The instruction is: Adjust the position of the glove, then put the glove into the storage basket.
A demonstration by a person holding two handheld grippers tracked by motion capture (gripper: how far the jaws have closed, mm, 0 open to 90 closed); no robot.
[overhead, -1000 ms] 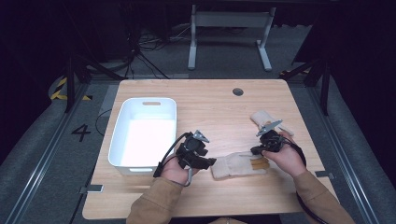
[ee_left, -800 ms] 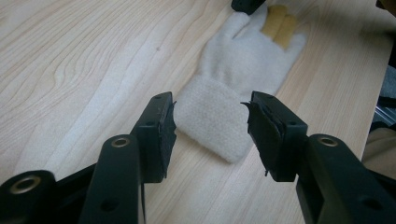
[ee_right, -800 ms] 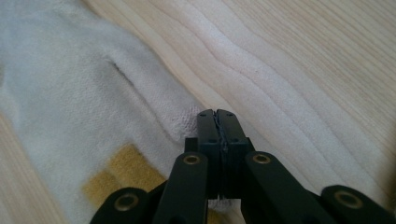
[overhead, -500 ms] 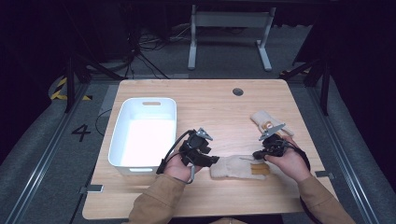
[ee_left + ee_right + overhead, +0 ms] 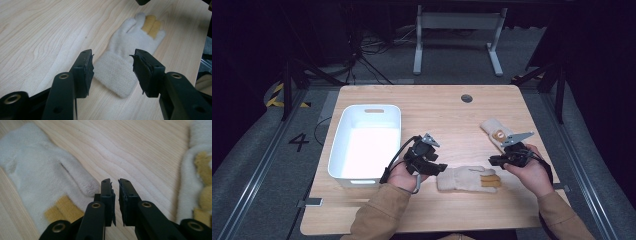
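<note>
Dark room, grey floor bearing a painted "4" (image 5: 298,142) at nine o'clock of the wooden worktop (image 5: 442,112). High view: white bin (image 5: 368,144) at the left; cream glove (image 5: 468,179) flat at six o'clock, between both hands; second glove (image 5: 495,132) at three o'clock, just beyond the right hand. Left tool (image 5: 436,168) at the near glove's cuff, right tool (image 5: 493,161) beside its fingertips.

Left gripper view: left tool (image 5: 112,65) parted, empty, jaws either side of the cuff without pressing; glove (image 5: 130,52) reaching toward one o'clock, two fingers yellow.

Right gripper view: right tool (image 5: 115,190) barely parted, just been opening, nothing between; glove (image 5: 42,180) at nine o'clock, second glove (image 5: 197,177) at three o'clock. No readable label on either glove.
</note>
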